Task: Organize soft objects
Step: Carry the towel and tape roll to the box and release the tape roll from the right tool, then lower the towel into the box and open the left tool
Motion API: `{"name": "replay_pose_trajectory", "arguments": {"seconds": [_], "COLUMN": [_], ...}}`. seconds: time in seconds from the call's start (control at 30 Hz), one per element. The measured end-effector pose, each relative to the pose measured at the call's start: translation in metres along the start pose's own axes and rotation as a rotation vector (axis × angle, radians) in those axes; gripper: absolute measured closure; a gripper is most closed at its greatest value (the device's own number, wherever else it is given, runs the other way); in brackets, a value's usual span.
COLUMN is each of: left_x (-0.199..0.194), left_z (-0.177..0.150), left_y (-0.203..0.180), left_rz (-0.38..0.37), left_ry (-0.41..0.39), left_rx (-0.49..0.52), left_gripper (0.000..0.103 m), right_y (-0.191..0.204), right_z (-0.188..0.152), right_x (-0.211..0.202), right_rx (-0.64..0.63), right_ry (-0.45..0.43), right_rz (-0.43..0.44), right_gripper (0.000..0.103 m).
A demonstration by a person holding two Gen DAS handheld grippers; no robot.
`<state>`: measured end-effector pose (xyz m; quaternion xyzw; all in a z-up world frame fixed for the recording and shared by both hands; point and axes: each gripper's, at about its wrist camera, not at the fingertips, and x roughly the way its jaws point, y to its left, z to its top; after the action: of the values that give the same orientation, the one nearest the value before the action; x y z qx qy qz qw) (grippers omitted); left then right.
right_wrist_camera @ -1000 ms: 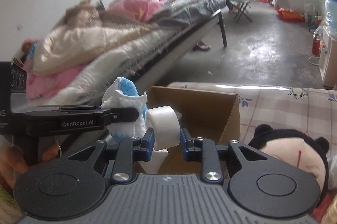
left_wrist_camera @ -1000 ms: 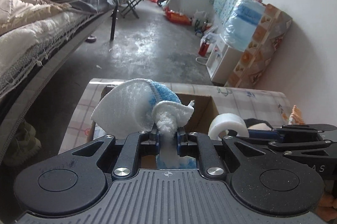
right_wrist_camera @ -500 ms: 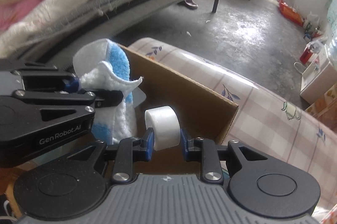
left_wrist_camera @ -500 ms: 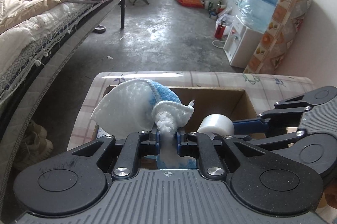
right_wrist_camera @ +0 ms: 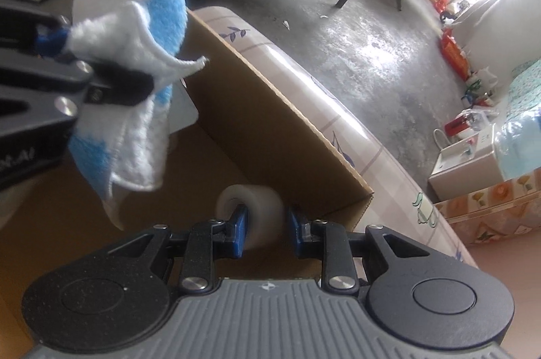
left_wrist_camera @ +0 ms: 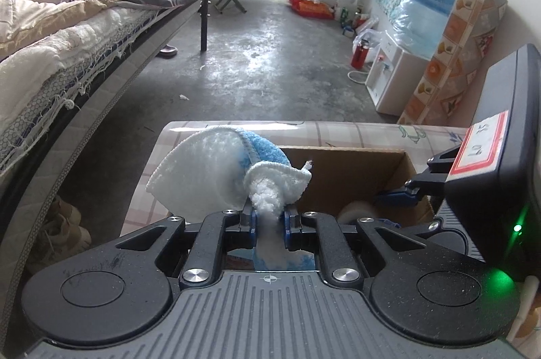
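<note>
My left gripper [left_wrist_camera: 268, 218] is shut on a white and blue fluffy cloth [left_wrist_camera: 216, 176], held above the left part of an open cardboard box [left_wrist_camera: 345, 152]. The cloth also shows in the right wrist view [right_wrist_camera: 135, 61], pinched in the left gripper [right_wrist_camera: 67, 44]. My right gripper [right_wrist_camera: 267, 232] is tilted down inside the box [right_wrist_camera: 270, 129], with a white soft roll [right_wrist_camera: 252, 210] between its fingers. The left finger touches the roll; a gap shows at the right finger. In the left wrist view the roll [left_wrist_camera: 355, 212] sits low in the box beside the right gripper [left_wrist_camera: 399, 198].
The box stands on a table with a checked plastic cover [left_wrist_camera: 372, 132]. A bed with piled quilts [left_wrist_camera: 50, 31] runs along the left. A water dispenser [left_wrist_camera: 395, 78] and a patterned mat [left_wrist_camera: 460, 54] stand against the right wall. A person sits at the far end.
My right gripper has tipped down and lowered the white roll into the box, and its jaws look slightly wider. The left gripper holds the cloth in about the same place.
</note>
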<state>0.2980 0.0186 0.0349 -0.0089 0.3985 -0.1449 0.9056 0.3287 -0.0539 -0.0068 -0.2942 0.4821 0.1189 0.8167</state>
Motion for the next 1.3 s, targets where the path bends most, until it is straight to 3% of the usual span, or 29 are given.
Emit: {"name": "replay_pose_trajectory", "arguments": {"seconds": [0.17, 0.37, 0.6, 0.7, 0.87, 1.07, 1.27, 1.3], "left_x": [0.0, -0.005, 0.001, 0.013, 0.039, 0.062, 0.069, 0.067], "left_z": [-0.002, -0.003, 0.004, 0.01, 0.006, -0.005, -0.006, -0.004], "left_y": [0.001, 0.002, -0.009, -0.015, -0.032, -0.036, -0.03, -0.03], "left_rz": [-0.004, -0.02, -0.045, -0.04, 0.014, 0.026, 0.004, -0.007], "left_ry": [0.002, -0.004, -0.005, -0.005, 0.017, 0.08, 0.121, 0.119], "left_rx": [-0.004, -0.005, -0.013, -0.052, -0.012, 0.001, -0.031, -0.036], "left_gripper": [0.091, 0.091, 0.09, 0.089, 0.088, 0.084, 0.066, 0.056], "right_y": [0.003, -0.01, -0.029, -0.033, -0.035, -0.038, -0.035, -0.034], "right_z": [-0.003, -0.014, -0.064, -0.079, -0.089, -0.095, -0.101, -0.102], "right_x": [0.002, -0.029, -0.091, -0.1, -0.101, -0.1, -0.096, -0.096], "right_rx": [-0.023, 0.043, 0.148, 0.175, 0.194, 0.212, 0.22, 0.221], "right_ry": [-0.005, -0.1, -0.272, -0.297, -0.317, -0.345, -0.336, -0.336], "right_rz": [-0.042, 0.047, 0.174, 0.223, 0.255, 0.279, 0.287, 0.288], "right_gripper": [0.073, 0.073, 0.074, 0.074, 0.074, 0.074, 0.074, 0.074]}}
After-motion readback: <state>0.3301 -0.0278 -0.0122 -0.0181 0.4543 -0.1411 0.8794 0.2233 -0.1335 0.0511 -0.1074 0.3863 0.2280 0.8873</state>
